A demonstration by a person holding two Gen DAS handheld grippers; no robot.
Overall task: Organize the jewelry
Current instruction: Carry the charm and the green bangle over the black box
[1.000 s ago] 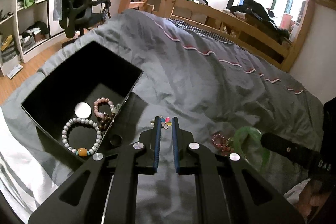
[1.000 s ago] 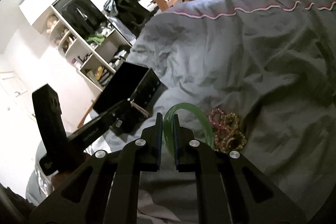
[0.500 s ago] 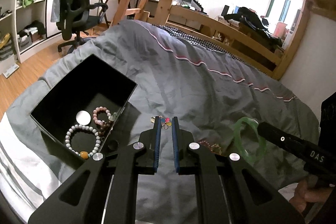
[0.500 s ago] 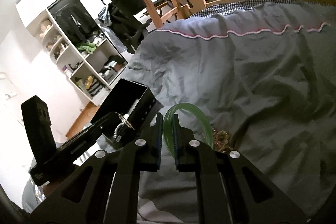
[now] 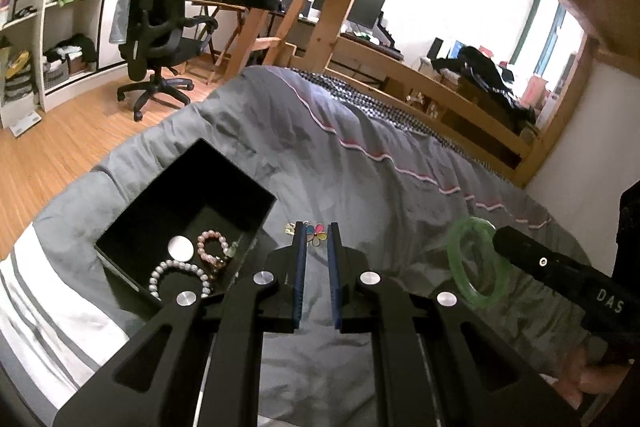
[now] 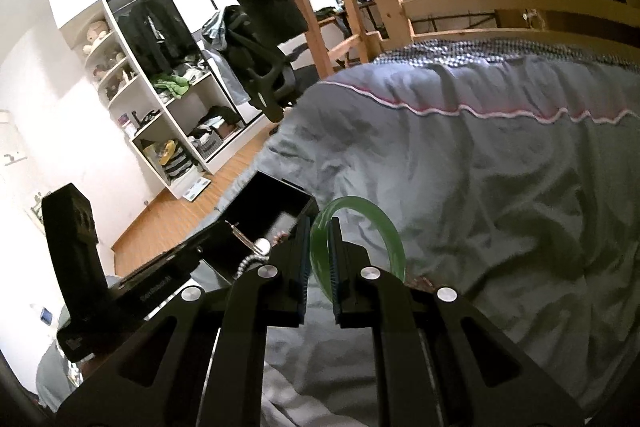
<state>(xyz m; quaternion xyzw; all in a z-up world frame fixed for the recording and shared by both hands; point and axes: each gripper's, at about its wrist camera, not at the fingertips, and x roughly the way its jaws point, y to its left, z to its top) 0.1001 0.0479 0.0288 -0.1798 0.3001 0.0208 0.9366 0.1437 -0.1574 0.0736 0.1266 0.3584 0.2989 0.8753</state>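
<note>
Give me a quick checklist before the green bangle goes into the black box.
1. Right gripper shut on the bangle: ok.
2. Bangle lifted off the quilt: ok.
3. Box open: ok.
4. Free floor space in the box beside the bracelets: ok.
5. Left gripper out of the way: not ok, it hangs beside the box, between it and the bangle.
6. Left gripper empty: cannot tell; a flower charm shows between its tips.

- At my twelve o'clock lies a grey duvet (image 5: 360, 163) on the bed.
- At ten o'clock I see a black office chair (image 5: 160, 39) on the wooden floor (image 5: 60, 143).
- White shelves (image 6: 160, 115) stand at nine o'clock.
- At one o'clock, a monitor (image 5: 364, 7).
</note>
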